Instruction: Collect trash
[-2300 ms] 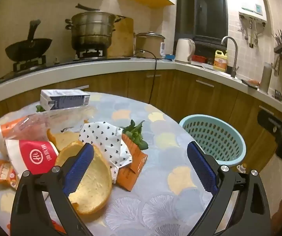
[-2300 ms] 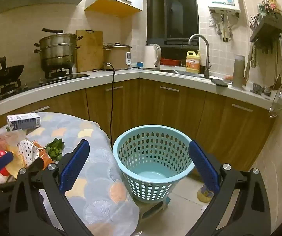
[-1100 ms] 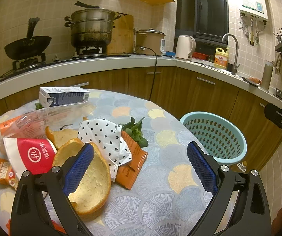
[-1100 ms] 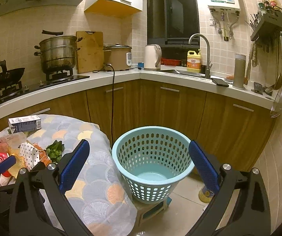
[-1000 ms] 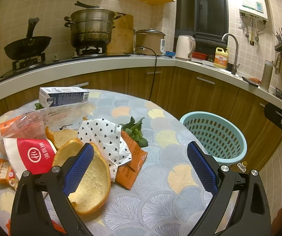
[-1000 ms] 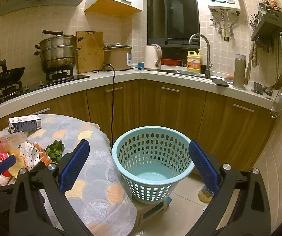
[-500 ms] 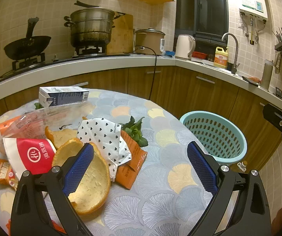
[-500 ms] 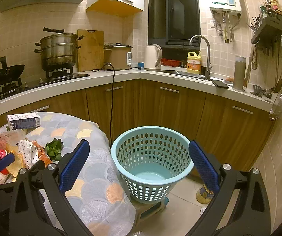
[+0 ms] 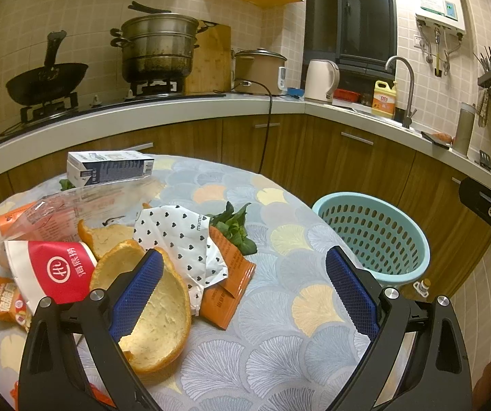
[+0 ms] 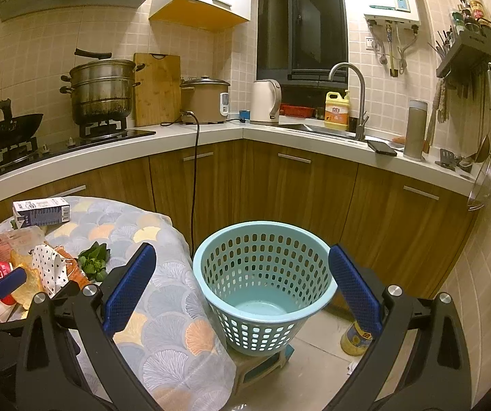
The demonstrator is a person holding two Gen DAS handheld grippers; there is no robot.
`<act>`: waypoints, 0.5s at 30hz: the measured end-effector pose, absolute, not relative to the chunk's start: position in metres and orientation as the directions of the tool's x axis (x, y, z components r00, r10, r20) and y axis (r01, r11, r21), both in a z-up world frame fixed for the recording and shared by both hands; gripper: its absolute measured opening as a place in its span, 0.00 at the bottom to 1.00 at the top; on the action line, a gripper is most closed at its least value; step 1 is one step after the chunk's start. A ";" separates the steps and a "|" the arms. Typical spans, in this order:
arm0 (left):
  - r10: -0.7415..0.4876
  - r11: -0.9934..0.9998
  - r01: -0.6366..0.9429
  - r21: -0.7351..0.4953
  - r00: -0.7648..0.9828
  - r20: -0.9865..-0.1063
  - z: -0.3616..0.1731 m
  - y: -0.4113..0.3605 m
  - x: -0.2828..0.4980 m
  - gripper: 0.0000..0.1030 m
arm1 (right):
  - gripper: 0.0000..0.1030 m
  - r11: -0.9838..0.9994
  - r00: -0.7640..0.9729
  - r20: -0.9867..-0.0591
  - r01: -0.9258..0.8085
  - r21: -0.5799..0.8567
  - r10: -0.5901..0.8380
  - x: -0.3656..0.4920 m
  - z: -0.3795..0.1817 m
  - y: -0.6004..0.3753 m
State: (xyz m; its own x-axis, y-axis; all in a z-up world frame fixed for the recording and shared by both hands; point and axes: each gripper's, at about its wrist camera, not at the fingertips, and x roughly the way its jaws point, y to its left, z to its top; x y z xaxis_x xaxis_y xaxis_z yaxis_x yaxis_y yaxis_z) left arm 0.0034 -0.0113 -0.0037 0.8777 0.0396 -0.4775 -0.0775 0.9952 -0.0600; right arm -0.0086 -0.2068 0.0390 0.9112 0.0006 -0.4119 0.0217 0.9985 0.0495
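Trash lies on the round table [image 9: 279, 342]: a big orange peel [image 9: 158, 318], a white heart-print wrapper [image 9: 180, 239], an orange sachet [image 9: 230, 287], green leaves [image 9: 235, 226], a red-and-white cup [image 9: 50, 270], a clear plastic bag [image 9: 74, 205], a milk carton [image 9: 108, 169]. My left gripper [image 9: 243, 291] is open and empty above the table, its left finger over the peel. The light-blue basket [image 10: 262, 284] stands empty beside the table. My right gripper [image 10: 242, 287] is open and empty, facing the basket.
A small snack packet [image 9: 2, 303] lies at the table's left edge. The basket sits on a low stool [image 10: 266, 363], with a yellow can [image 10: 356, 337] on the floor beside it. Wooden cabinets and the counter with stove, pots, kettle and sink curve behind.
Both grippers have stayed open and almost still; the views have shifted only slightly. No trash has moved.
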 end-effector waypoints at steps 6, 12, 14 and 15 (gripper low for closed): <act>0.040 0.995 -0.078 -0.061 0.878 -0.478 -0.004 -0.011 0.003 0.90 | 0.93 0.999 0.911 -0.413 0.021 0.049 0.001 -0.008 0.039 -0.207; 0.052 0.994 -0.090 -0.058 0.884 -0.465 -0.003 -0.011 0.002 0.90 | 0.93 0.999 0.912 -0.411 0.028 0.045 -0.007 -0.010 0.041 -0.208; 0.069 0.993 -0.105 -0.054 0.891 -0.449 0.000 -0.010 -0.002 0.90 | 0.93 0.998 0.913 -0.408 0.031 0.046 -0.010 -0.010 0.044 -0.208; 0.081 0.992 -0.113 -0.047 0.894 -0.441 0.002 -0.010 -0.004 0.90 | 0.93 0.998 0.915 -0.403 0.033 0.047 -0.011 -0.012 0.046 -0.208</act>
State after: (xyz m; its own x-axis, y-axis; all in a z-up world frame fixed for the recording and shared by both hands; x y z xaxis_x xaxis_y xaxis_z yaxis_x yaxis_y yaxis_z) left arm -0.0036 -0.0100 0.0019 0.8938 0.0805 -0.4413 -0.1128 0.9925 -0.0473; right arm -0.0117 -0.2085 0.0461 0.9150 -0.0110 -0.4033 0.0328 0.9984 0.0471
